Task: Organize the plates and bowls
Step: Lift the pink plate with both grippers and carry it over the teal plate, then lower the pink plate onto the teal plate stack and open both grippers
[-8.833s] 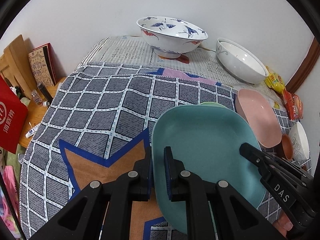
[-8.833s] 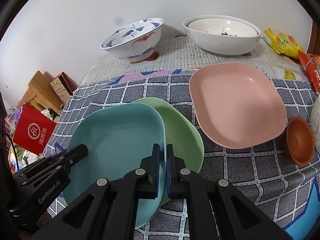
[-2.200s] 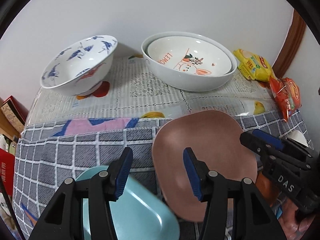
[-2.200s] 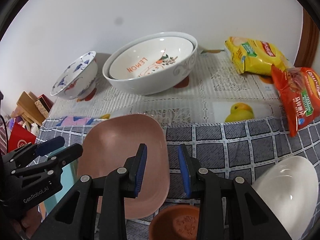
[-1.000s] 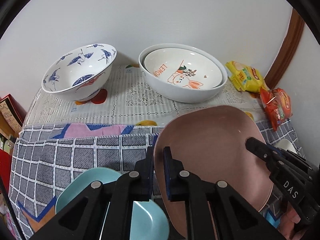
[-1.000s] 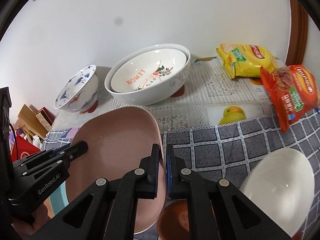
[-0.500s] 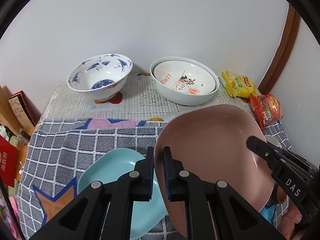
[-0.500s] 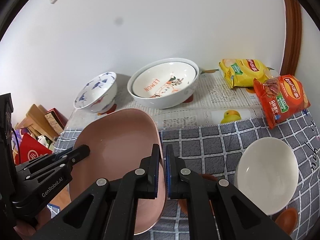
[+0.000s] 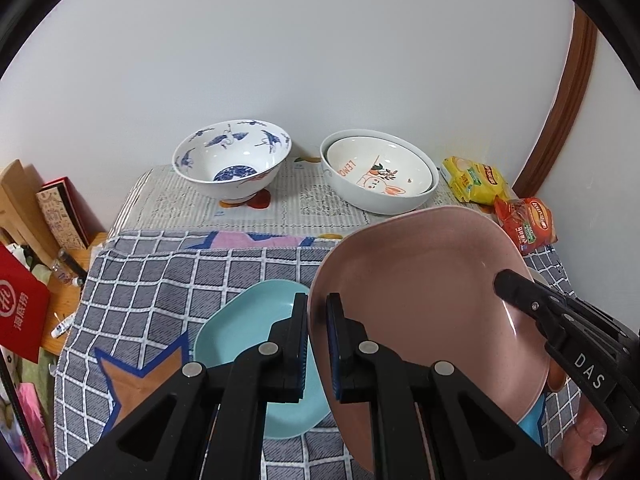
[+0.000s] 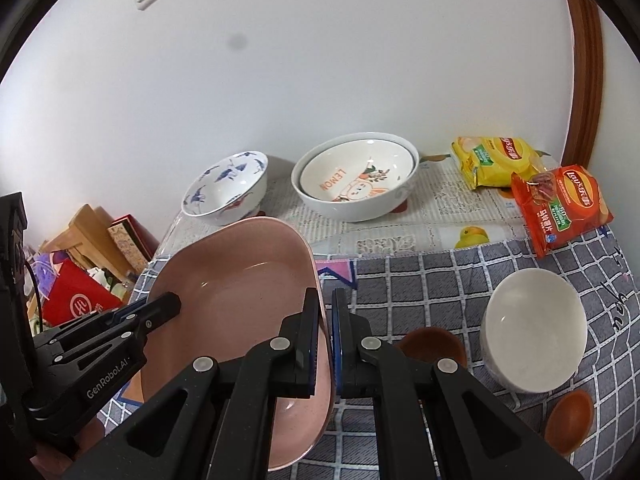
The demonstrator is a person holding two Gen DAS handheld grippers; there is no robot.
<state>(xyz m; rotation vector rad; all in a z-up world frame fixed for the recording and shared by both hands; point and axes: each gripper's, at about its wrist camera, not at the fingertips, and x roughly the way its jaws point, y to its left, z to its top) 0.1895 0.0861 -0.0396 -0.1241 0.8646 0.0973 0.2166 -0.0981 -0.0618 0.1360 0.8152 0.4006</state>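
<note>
A pink plate (image 9: 424, 280) hangs in the air above the checked cloth, held at both rims. My left gripper (image 9: 317, 308) is shut on its left rim and my right gripper (image 10: 325, 304) is shut on its right rim (image 10: 256, 300). A teal plate (image 9: 244, 328) lies on the cloth below and to the left. At the back stand a blue-and-white bowl (image 9: 232, 160) and a white bowl with a lemon-print bowl nested inside (image 9: 380, 172). A white bowl (image 10: 534, 332) and small brown dishes (image 10: 434, 344) sit at the right.
Yellow (image 10: 496, 160) and red (image 10: 564, 204) snack bags lie at the back right by the wall. A red bag (image 9: 20, 312) and wooden boards (image 9: 24, 208) stand off the table's left side. A wooden door frame (image 9: 560, 92) is at the right.
Both grippers shut on the pink plate's rims about a second ago and have lifted it up and back from the table. The teal plate now shows more fully below.
</note>
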